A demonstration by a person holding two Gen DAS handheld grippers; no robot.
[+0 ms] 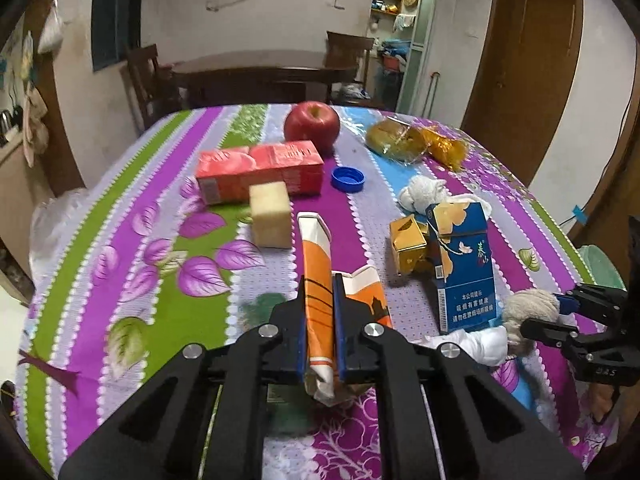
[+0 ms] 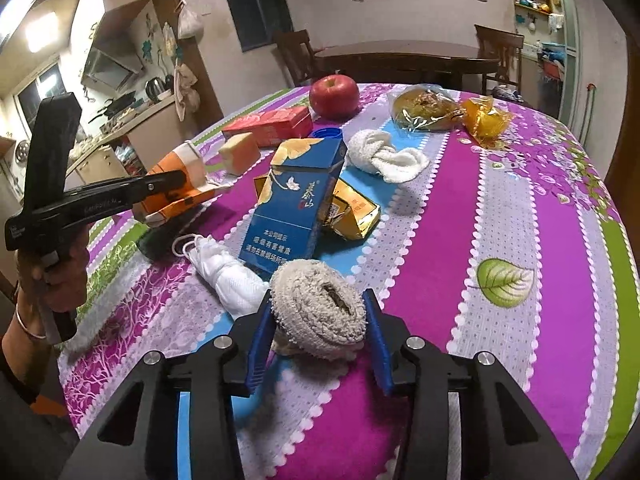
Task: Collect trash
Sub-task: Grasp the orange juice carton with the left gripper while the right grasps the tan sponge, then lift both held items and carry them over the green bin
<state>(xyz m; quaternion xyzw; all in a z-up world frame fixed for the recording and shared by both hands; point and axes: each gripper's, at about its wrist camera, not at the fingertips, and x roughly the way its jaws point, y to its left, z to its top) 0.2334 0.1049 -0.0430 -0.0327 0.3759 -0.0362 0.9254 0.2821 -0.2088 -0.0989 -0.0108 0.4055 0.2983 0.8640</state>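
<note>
My left gripper (image 1: 320, 280) is shut on a flattened orange-and-white carton (image 1: 318, 312), clamped edge-up between the blue pads just above the striped tablecloth (image 1: 120, 208). The right wrist view shows this same gripper (image 2: 176, 186) at the left, carton (image 2: 172, 208) in its jaws, with a hand (image 2: 60, 276) on its handle. My right gripper (image 2: 318, 296) is shut on a beige woolly roll (image 2: 320, 308), a pad pressing on each side. In the left wrist view the roll (image 1: 528, 312) sits at the right gripper's (image 1: 560, 308) tip.
Spread over the table are a blue cigarette pack (image 2: 296, 200), gold foil packet (image 2: 354, 216), white crumpled tissue (image 2: 384, 156), white mask (image 2: 224, 272), blue cap (image 1: 347, 179), red carton (image 1: 260, 170), pale block (image 1: 271, 216), apple (image 1: 312, 124), wrapped bread (image 1: 396, 140) and an orange wrapper (image 1: 444, 148).
</note>
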